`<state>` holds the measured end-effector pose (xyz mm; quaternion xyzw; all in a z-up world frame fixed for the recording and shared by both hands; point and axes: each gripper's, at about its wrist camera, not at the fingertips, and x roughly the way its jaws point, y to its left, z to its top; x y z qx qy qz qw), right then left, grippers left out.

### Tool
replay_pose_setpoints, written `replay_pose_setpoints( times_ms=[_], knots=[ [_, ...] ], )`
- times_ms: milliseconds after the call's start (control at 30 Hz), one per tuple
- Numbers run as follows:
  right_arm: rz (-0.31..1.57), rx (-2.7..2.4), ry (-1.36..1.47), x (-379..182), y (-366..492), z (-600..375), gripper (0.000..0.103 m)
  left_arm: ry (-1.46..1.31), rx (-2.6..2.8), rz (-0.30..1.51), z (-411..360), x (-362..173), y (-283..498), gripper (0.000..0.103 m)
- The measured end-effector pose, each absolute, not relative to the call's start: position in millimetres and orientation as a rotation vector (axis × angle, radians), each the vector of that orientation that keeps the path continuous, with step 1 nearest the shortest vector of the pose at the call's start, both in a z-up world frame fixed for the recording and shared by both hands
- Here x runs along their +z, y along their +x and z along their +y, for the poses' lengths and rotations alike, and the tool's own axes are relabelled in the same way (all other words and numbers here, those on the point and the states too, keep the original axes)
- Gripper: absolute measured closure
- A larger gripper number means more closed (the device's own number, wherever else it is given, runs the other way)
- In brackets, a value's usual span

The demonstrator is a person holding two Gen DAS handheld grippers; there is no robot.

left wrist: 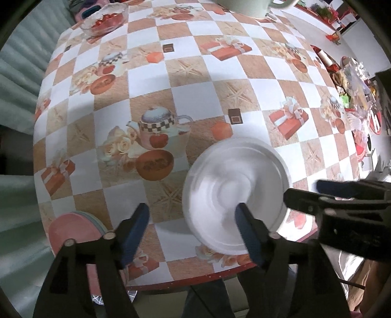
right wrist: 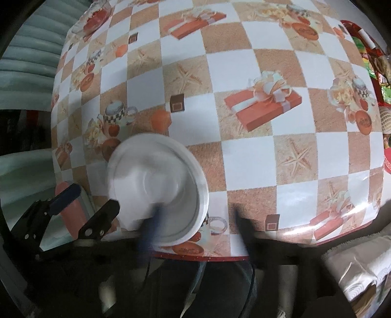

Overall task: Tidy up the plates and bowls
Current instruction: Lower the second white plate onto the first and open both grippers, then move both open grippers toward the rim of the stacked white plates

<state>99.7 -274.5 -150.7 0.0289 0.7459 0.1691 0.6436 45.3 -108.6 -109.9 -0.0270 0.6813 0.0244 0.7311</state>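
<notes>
No brand, label or readable writing shows anywhere; the only markings are printed pictures on the tablecloth (left wrist: 190, 80): teapots, roses, gift boxes with bows, starfish and small brown squares on a check of white and tan.

The white plate (left wrist: 234, 190) is round and plain, with a raised rim and faint concentric rings toward its middle. It looks smeared by motion blur, so finer detail cannot be made out. It lies near the near edge of the table (left wrist: 210, 277), whose edge band is red, and sits just below the printed teapot and orange bowl. In the right wrist view the same plate (right wrist: 156, 188) lies toward the lower left.

The left tool (left wrist: 193, 234) stands open, its blue-padded fingers spread wide; one finger (left wrist: 246, 234) shows over the plate and the other over bare cloth, and neither presses on the plate. The right tool (right wrist: 195, 220) is also open, blurred, with one finger over the plate's near rim and the other over the cloth to the right; it grips nothing.

A stack of plates (left wrist: 73, 232), pink on top with pale colours beneath, rests at the table's left corner. A glass bowl (left wrist: 105, 19) with red contents stands at the far left.
</notes>
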Motion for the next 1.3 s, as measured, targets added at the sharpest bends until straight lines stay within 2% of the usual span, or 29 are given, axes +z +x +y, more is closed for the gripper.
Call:
replay_pose_setpoints(
  times_ms=[167,233,300,1300],
  knots=[
    [1.704,0.356,0.063,-146.3,101.3,-281.0,0.021,-0.131,0.07,1.503,-93.9,-108.8,40.4,0.019],
    [1.705,0.344,0.059,-145.4,101.2,-283.6,0.021,-0.142,0.087,1.497,-87.7,-107.9,36.5,0.014],
    [1.706,0.334,0.057,-144.5,100.1,-286.2,0.0,-0.138,0.099,1.491,-84.2,-106.3,33.4,0.013],
    [1.692,0.236,0.032,-133.0,65.5,-284.5,0.0,-0.088,0.063,1.461,-75.5,-91.7,13.2,0.013]
  ],
)
